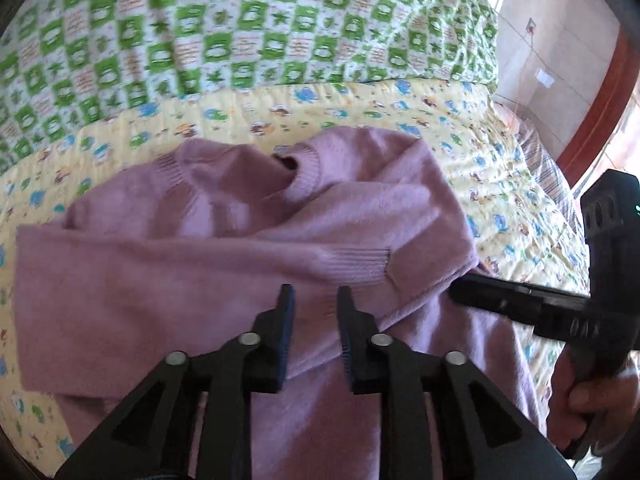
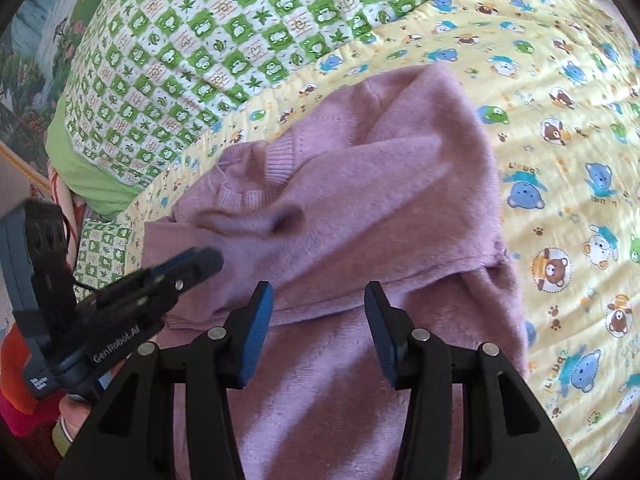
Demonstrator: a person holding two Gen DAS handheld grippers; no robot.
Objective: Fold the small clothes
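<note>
Both tongs hang spread and empty over the sweater (image 1: 248, 248): left gripper (image 1: 313, 294) with a narrow gap above the folded-in sleeves, right gripper (image 2: 318, 292) wider. Soft, light and limp, the sweater lies mid-bed on the yellow sheet (image 2: 568, 128); pinching the hem looks best.

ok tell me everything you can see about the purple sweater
The purple sweater is a soft, fuzzy-looking knit with a ribbed round collar and ribbed cuffs. It lies partly folded on the yellow animal-print quilt, both sleeves laid across the body, collar toward the green checked blanket. Its surface is rumpled. Neither gripper holds it.
</note>
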